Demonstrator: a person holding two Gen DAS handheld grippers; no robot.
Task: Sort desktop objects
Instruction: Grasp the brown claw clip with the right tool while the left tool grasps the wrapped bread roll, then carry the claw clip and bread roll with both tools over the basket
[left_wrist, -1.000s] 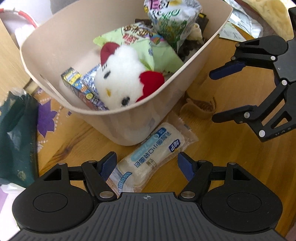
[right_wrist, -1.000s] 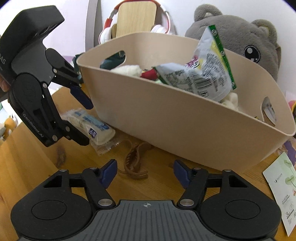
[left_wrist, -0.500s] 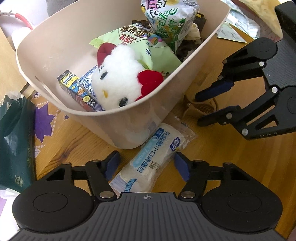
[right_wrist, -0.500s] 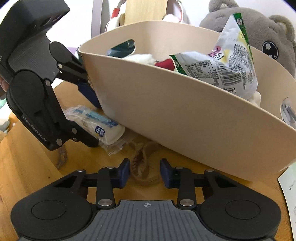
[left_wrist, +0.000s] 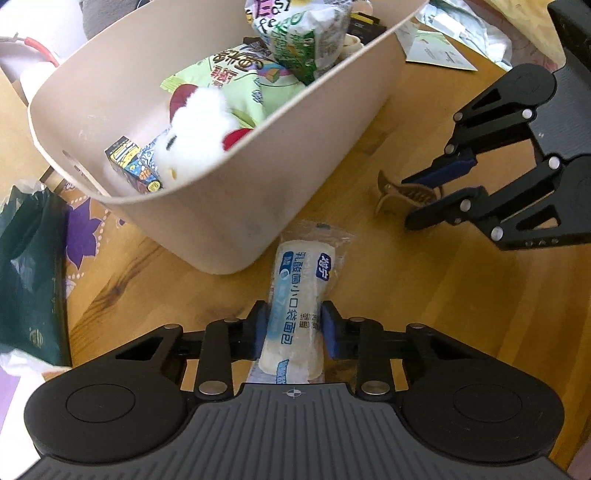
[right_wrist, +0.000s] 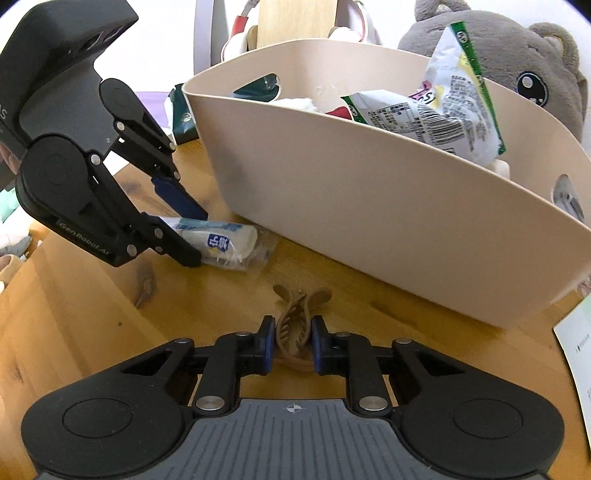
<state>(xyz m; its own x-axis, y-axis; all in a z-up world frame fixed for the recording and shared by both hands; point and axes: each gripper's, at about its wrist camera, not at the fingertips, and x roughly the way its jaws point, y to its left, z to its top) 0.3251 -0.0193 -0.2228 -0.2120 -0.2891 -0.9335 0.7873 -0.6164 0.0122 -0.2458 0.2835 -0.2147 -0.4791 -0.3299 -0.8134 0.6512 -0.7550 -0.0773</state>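
Observation:
A wrapped white bread packet (left_wrist: 303, 291) with blue print lies on the wooden table in front of the beige bin (left_wrist: 258, 192). My left gripper (left_wrist: 293, 325) is closing on it, and its blue pads press the packet's sides. From the right wrist view the same packet (right_wrist: 229, 240) sits between the left gripper's (right_wrist: 194, 236) fingers. A brown hair claw clip (right_wrist: 295, 314) lies on the table near the bin (right_wrist: 369, 206). My right gripper (right_wrist: 293, 339) is closing on it, pads against the clip. The bin holds a white plush toy (left_wrist: 195, 129) and snack bags (left_wrist: 303, 37).
A dark green packet (left_wrist: 26, 266) lies left of the bin on a purple-flowered mat. Papers (left_wrist: 436, 55) lie beyond the bin. A grey plush bear (right_wrist: 517, 66) and headphones on a wooden stand (right_wrist: 295, 22) stand behind it. A white leaflet (right_wrist: 576, 347) lies at the right.
Both grippers have gone from wide open to closed: the left onto the bread packet, the right onto the hair clip. The packet now lies straight between the left fingers.

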